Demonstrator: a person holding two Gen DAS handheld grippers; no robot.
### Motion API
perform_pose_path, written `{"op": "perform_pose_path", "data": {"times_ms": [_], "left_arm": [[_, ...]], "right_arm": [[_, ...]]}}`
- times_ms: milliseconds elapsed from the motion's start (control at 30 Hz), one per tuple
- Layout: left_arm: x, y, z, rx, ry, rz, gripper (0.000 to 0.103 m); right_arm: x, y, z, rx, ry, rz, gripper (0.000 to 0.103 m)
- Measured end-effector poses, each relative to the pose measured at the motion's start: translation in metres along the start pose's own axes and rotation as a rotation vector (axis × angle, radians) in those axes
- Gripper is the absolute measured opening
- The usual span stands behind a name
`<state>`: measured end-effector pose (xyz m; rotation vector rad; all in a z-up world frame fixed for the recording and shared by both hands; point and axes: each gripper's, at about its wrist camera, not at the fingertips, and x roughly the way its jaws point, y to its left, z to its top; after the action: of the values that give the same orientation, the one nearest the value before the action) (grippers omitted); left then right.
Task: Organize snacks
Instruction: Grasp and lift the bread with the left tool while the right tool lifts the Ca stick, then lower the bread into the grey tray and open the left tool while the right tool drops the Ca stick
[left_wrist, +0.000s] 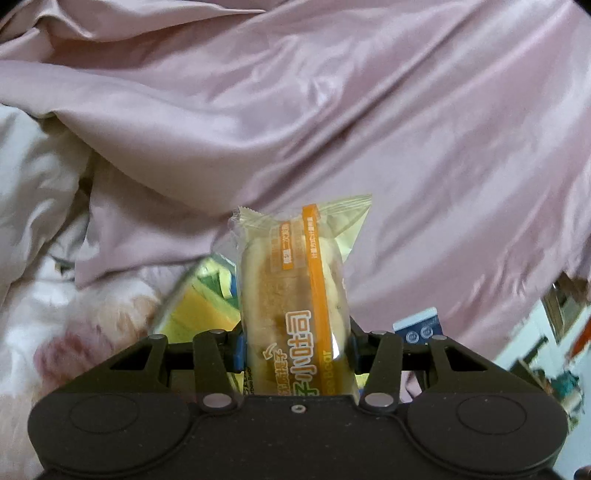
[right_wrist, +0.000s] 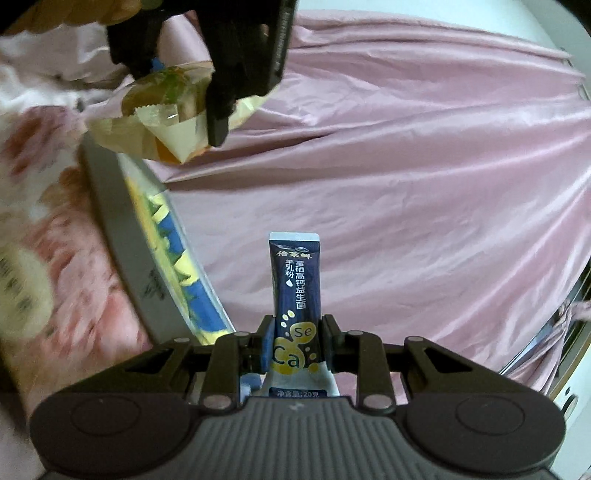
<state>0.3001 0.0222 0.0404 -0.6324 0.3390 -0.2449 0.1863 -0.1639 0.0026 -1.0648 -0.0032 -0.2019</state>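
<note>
My left gripper (left_wrist: 295, 345) is shut on a clear-wrapped toast snack (left_wrist: 295, 280) with an orange stripe, held upright above the bed. My right gripper (right_wrist: 295, 345) is shut on a dark blue milk-powder stick sachet (right_wrist: 295, 284) with yellow "Ca" and "Se" dots. In the right wrist view the left gripper (right_wrist: 207, 92) shows at the top left, still holding the toast snack (right_wrist: 173, 122) over a grey box. The tip of the blue sachet (left_wrist: 417, 325) shows in the left wrist view, low right of the toast.
A grey box (right_wrist: 125, 236) with a yellow-and-blue printed inside lies at the left on a floral sheet (right_wrist: 44, 229); it also shows in the left wrist view (left_wrist: 199, 299). A pink satin quilt (left_wrist: 332, 129) fills the space ahead. Room furniture shows at the far right (left_wrist: 554, 332).
</note>
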Motion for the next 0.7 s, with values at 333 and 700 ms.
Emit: {"op": "perform_pose_path", "data": {"times_ms": [333,700], "left_arm": [[0.044,0.037,0.004,-0.051,0.007,0.001,0.05],[0.051,0.032,-0.002,-0.017,0.026,0.011,0.051]], "right_arm": [[0.051,0.027,0.014,0.044,0.027,0.104,0.029],[0.057,0.039,0.016,0.075,0.078,0.193,0.031]]}}
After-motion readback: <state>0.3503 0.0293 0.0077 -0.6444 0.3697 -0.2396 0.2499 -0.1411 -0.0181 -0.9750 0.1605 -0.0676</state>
